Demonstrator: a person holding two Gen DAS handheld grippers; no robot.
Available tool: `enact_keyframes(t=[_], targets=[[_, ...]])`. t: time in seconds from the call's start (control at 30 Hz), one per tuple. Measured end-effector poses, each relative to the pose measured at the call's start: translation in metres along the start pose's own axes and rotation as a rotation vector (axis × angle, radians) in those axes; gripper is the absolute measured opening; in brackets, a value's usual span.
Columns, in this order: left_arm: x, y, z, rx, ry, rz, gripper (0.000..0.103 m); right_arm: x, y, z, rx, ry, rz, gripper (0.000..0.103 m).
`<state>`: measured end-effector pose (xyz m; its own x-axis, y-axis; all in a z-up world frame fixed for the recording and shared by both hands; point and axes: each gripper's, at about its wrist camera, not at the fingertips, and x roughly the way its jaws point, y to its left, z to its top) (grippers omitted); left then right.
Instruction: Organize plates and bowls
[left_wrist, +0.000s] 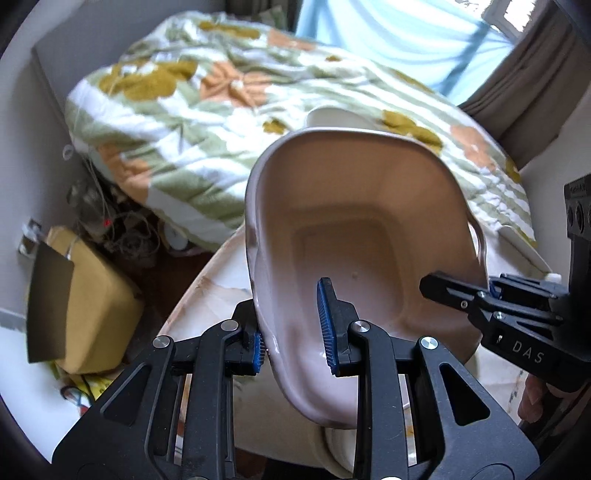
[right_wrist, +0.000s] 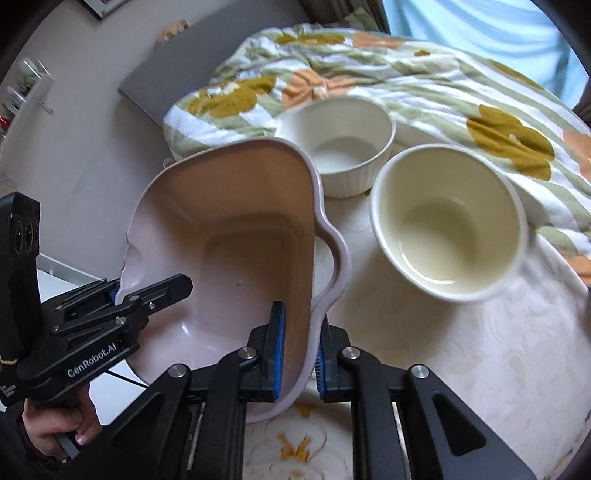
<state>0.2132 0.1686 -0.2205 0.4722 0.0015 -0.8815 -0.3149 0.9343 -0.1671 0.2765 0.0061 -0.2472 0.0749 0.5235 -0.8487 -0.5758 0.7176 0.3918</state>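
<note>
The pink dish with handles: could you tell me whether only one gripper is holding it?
No: the left gripper and the right gripper each clamp an opposite rim of the pink dish.

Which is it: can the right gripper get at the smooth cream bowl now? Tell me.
Probably not yet: the right gripper is clamped on the pink dish's rim, shared with the left gripper. The path to the cream bowl looks free otherwise.
</note>
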Motion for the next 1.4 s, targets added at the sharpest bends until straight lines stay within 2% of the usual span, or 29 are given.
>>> enact_keyframes(t=[0.17, 0.3, 0.47, 0.7, 0.9, 1.17, 1.4], targets=[[-0.040, -0.059, -0.011, 0.096, -0.049, -0.027, 0.022, -0.062, -0.013, -0.034, 0.056, -0.087, -0.024, 0.013], [-0.053, -0.113, -0.030, 0.176, -0.048, -0.080, 0.022, -0.111, -0.042, -0.076, 0.158, -0.142, -0.051, 0.013], [-0.051, -0.191, -0.065, 0.287, -0.001, -0.175, 0.022, -0.157, -0.084, -0.139, 0.283, -0.187, -0.135, 0.013], [-0.017, -0.281, -0.124, 0.403, 0.115, -0.292, 0.022, -0.190, -0.145, -0.217, 0.466, -0.189, -0.241, 0.013], [0.018, -0.306, -0.157, 0.448, 0.176, -0.308, 0.022, -0.182, -0.185, -0.264, 0.559, -0.167, -0.283, 0.013], [0.041, -0.324, -0.185, 0.482, 0.193, -0.283, 0.022, -0.167, -0.209, -0.283, 0.586, -0.177, -0.304, 0.013], [0.056, -0.327, -0.183, 0.487, 0.196, -0.262, 0.022, -0.166, -0.219, -0.302, 0.601, -0.177, -0.289, 0.013]])
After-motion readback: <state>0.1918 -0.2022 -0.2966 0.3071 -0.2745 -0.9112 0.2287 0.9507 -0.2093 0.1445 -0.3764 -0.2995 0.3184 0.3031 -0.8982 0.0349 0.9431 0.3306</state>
